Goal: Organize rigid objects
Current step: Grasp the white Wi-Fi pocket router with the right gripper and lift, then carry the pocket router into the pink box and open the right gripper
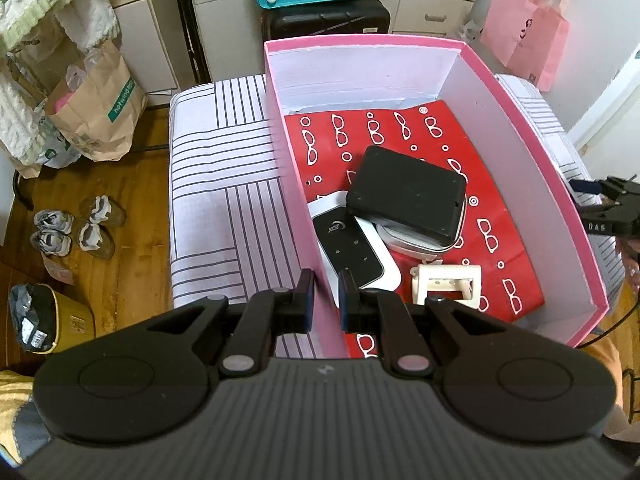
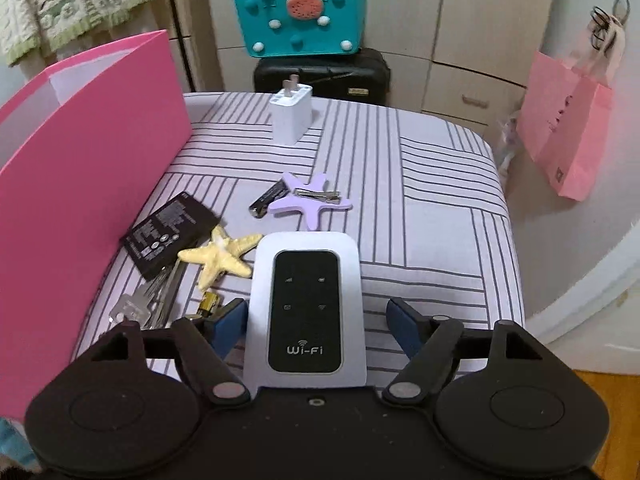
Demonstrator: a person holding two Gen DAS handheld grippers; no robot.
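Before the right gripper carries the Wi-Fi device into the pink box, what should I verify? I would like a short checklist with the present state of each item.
1. Wi-Fi router lies inside the right gripper: ok.
2. Its fingers press on the router: not ok, a gap shows on one side.
3. Small battery is clear of the other finger: cannot tell.
4. Left gripper clamps the pink box wall: ok.
5. Free room on the red paper in the box: ok.

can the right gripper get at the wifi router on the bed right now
Probably yes. The Wi-Fi router lies flat on the striped bedcover, already between the right gripper's open fingers, nothing covering it. The yellow starfish sits just beside its left edge, off the router.
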